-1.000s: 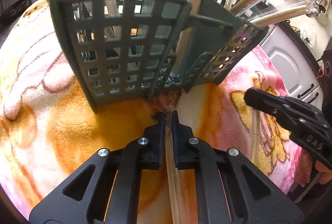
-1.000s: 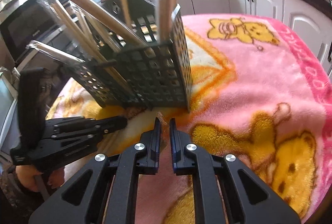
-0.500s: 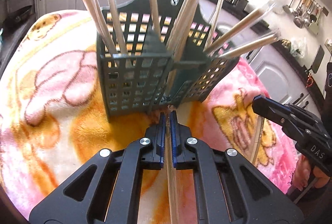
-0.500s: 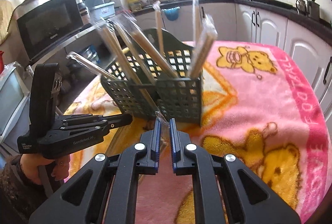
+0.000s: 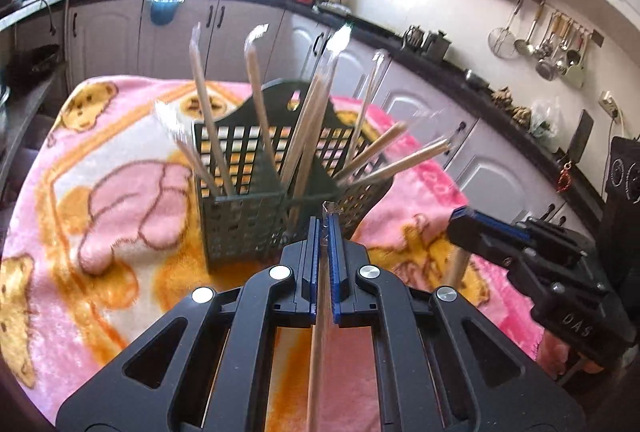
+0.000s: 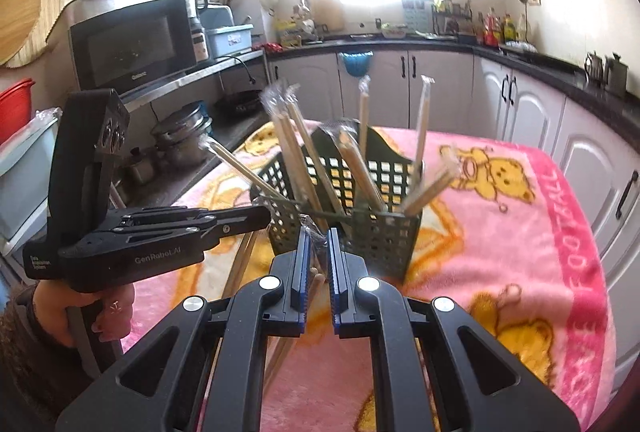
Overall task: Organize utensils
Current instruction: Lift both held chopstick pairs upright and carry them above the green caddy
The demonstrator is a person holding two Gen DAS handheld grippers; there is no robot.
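A dark green slotted basket (image 5: pixel 248 228) (image 6: pixel 380 244) stands on the pink bear-print blanket (image 5: pixel 100 191) (image 6: pixel 500 232) and holds several plastic-wrapped wooden chopstick pairs leaning outwards. My left gripper (image 5: pixel 323 228) is shut on one wrapped chopstick pair (image 5: pixel 320 332), which runs back between its fingers, just short of the basket's near wall. My right gripper (image 6: pixel 316 236) is shut on another wrapped pair (image 6: pixel 316 284), whose wrapper tip pokes out above the pads. Each gripper shows in the other's view: the right gripper (image 5: pixel 460 222) at the right, the left gripper (image 6: pixel 262 218) at the left, both raised above the blanket.
Kitchen cabinets (image 6: pixel 520 103) and a dark counter run around the table's far and right sides. A microwave (image 6: pixel 128 43) and metal pots (image 6: pixel 180 139) sit on shelves to the left. Ladles and strainers (image 5: pixel 552 43) hang on the wall. A person's hand (image 6: pixel 80 312) holds the left gripper's handle.
Both grippers have risen and drawn back from the basket, each still holding its chopstick pair. The basket now looks smaller and lower, and the sticks' tops are in view.
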